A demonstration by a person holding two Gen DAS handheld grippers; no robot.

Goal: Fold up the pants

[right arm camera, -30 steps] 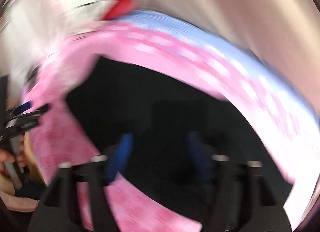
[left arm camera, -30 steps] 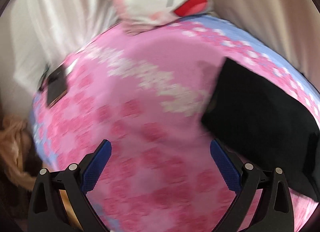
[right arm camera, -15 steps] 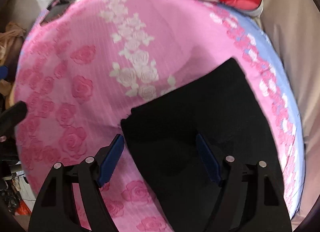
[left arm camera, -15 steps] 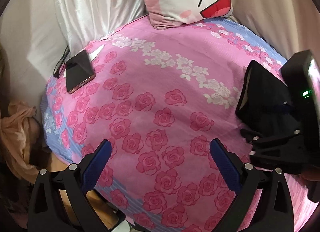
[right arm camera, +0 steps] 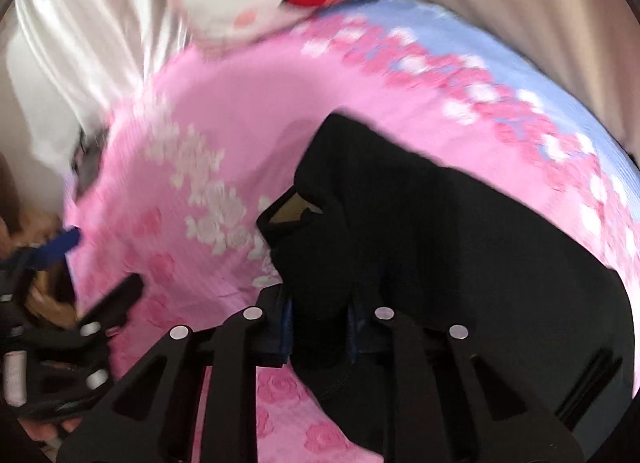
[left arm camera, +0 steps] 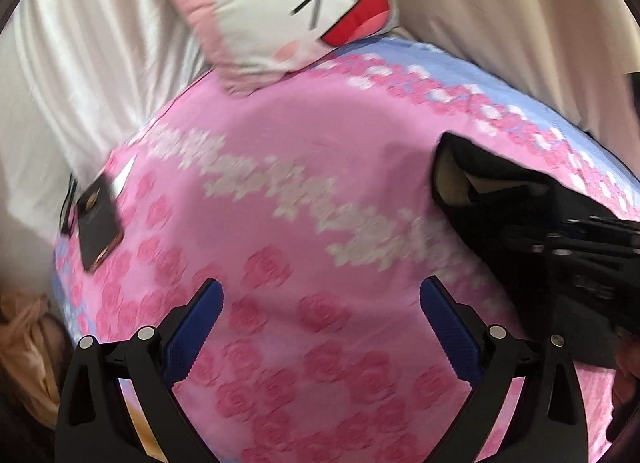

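Note:
Folded black pants [right arm camera: 460, 231] lie on the right side of a pink rose-print bedsheet [right arm camera: 224, 111]. My right gripper [right arm camera: 320, 315] is closing its jaws on the pants' near left edge, and a bunch of black fabric is pinched between the blue pads. That edge is raised, and a tan lining [right arm camera: 294, 209] shows inside. In the left wrist view the pants [left arm camera: 500, 199] and the right gripper [left arm camera: 580, 247] sit at the right. My left gripper [left arm camera: 320, 295] hangs open over bare sheet, left of the pants, with nothing between its fingers.
A cartoon-face pillow [left arm camera: 304, 3] rests at the head of the bed. A dark phone [left arm camera: 98, 223] lies near the sheet's left edge. White fabric [left arm camera: 80, 83] hangs behind, a beige curtain [left arm camera: 520, 23] at the right, and tan cloth [left arm camera: 24, 343] off the bed's lower left.
The right gripper, open astride the pants' edge half a second ago, has closed on the fabric and lifted that edge. The left gripper has shifted slightly, still open over the sheet.

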